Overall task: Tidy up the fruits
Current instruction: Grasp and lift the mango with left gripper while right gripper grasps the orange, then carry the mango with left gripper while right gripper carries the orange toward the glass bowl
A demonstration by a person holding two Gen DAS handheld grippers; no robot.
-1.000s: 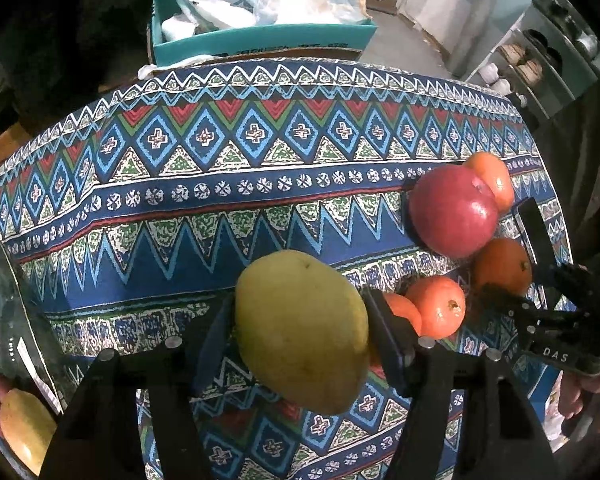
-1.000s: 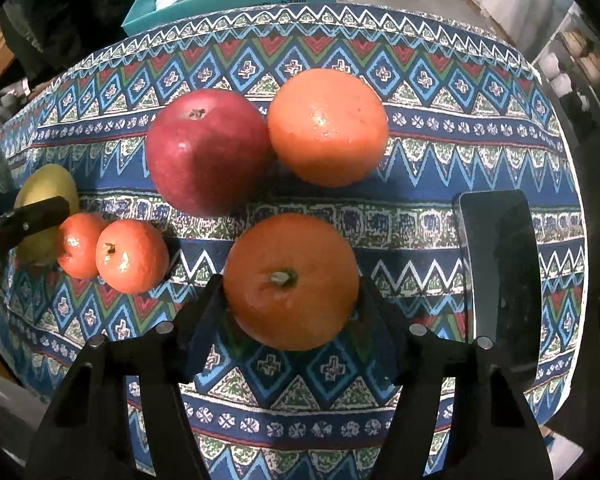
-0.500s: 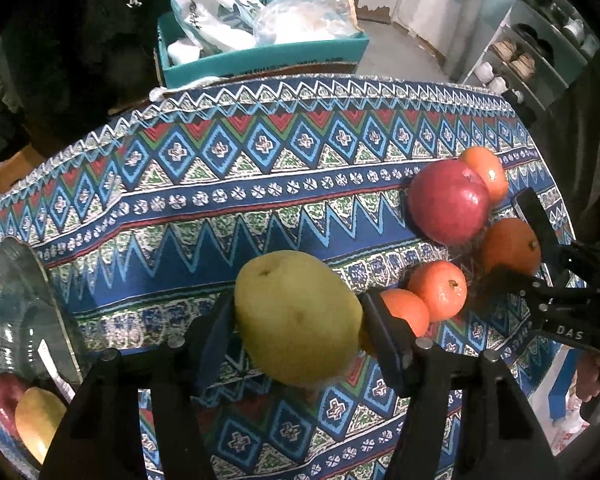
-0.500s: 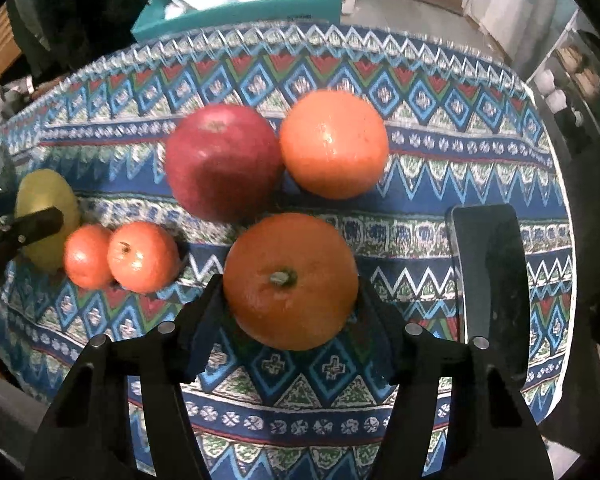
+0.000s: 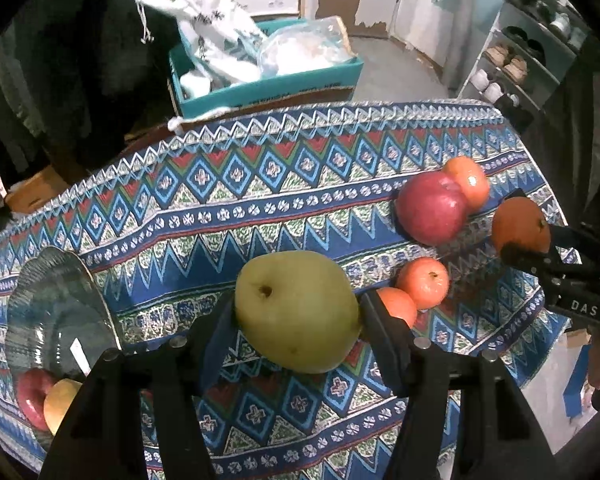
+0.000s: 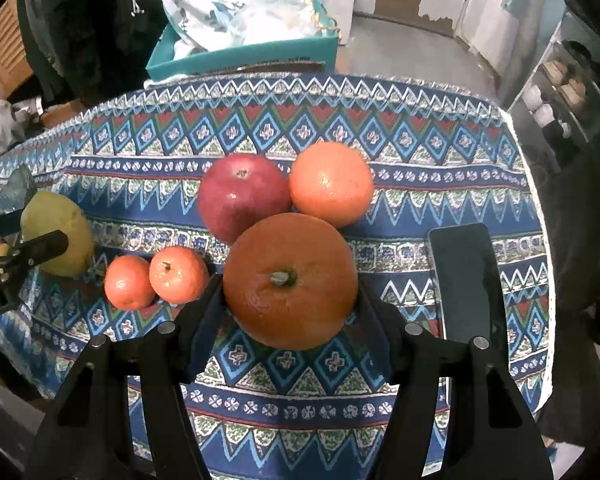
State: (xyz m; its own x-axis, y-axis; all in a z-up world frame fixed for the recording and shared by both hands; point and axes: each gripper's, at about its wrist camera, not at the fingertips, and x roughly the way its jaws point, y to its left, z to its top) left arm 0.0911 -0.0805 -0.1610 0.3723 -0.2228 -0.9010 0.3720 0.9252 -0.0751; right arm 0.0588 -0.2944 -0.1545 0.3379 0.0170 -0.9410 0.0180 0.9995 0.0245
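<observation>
My left gripper [image 5: 298,320] is shut on a yellow-green pear [image 5: 296,310] and holds it above the patterned tablecloth [image 5: 220,200]. My right gripper [image 6: 290,292] is shut on a large orange [image 6: 290,280], also lifted; it also shows in the left wrist view [image 5: 520,226]. On the cloth lie a red apple [image 6: 242,196], a second orange [image 6: 330,182] and two small tangerines [image 6: 176,274] [image 6: 126,282]. A glass bowl [image 5: 56,312] at the left holds a red apple [image 5: 30,396] and a yellow fruit [image 5: 60,400].
A black phone [image 6: 466,284] lies on the cloth at the right. A teal box [image 5: 260,80] with white bags stands behind the table. A shoe shelf [image 5: 516,64] is at the far right. The table's edge runs close below both grippers.
Both grippers have risen with their fruits, so the table looks farther away. The pear has turned in the left gripper, showing its stem end. The bowl has come more into view.
</observation>
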